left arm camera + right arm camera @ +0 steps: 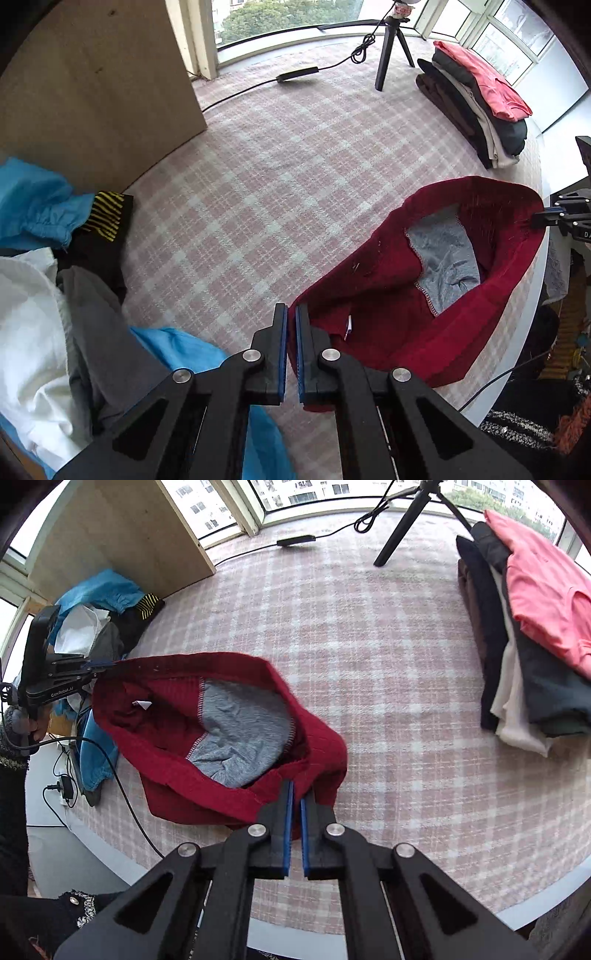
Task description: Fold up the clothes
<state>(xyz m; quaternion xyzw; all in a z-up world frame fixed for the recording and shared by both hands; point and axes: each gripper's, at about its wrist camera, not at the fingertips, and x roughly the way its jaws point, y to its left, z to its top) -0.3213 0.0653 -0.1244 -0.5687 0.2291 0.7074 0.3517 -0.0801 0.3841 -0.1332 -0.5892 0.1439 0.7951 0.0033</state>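
Note:
A dark red knitted garment [373, 291] with a grey lining [445, 266] hangs stretched between my two grippers above the pink checked tabletop. My left gripper [291, 314] is shut on one edge of its waistband; in the right wrist view it [105, 662] pinches the far left corner. My right gripper [296, 794] is shut on the other edge of the red garment [173, 771]; in the left wrist view it [539, 219] grips the far right corner. The opening gapes and shows the grey lining [240, 727].
A stack of folded clothes [532, 635] topped by a pink one sits at the far right. A heap of unfolded clothes [48, 280] lies left, by a wooden panel [92, 85]. A tripod [391, 44] and cable stand at the back. The table edge [535, 912] runs near right.

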